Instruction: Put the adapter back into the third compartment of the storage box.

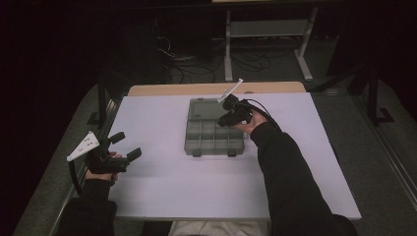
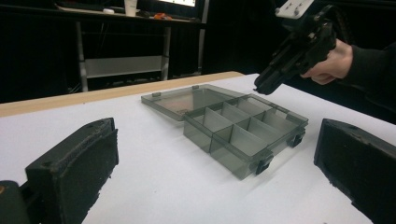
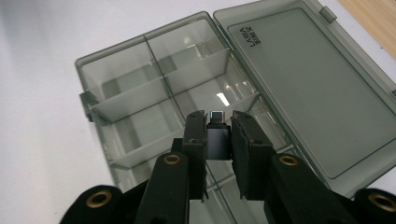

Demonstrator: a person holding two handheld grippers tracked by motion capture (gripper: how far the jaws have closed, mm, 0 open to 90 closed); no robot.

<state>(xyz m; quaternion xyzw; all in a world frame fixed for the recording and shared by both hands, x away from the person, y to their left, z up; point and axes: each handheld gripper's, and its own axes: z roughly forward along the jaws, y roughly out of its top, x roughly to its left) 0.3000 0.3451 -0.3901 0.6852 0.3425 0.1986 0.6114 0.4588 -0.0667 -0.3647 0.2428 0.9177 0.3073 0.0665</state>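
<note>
Right gripper view: small dark block with a metal tip clamped between the right gripper pads, held above the compartments of the open grey organiser box. Lid lies flat, hinged back. High view: box sits mid-table; left gripper near the table's left edge, jaws spread wide, holding nothing.

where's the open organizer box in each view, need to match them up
High view: the organizer box sits mid-table, its lid laid open on the far side, the right gripper over its right edge.
Left gripper view: centre right, between the jaws, beyond them.
Right gripper view: the box spreads beneath the jaws, which clamp a small dark block.
Shared landmark: the flat open lid.
</note>
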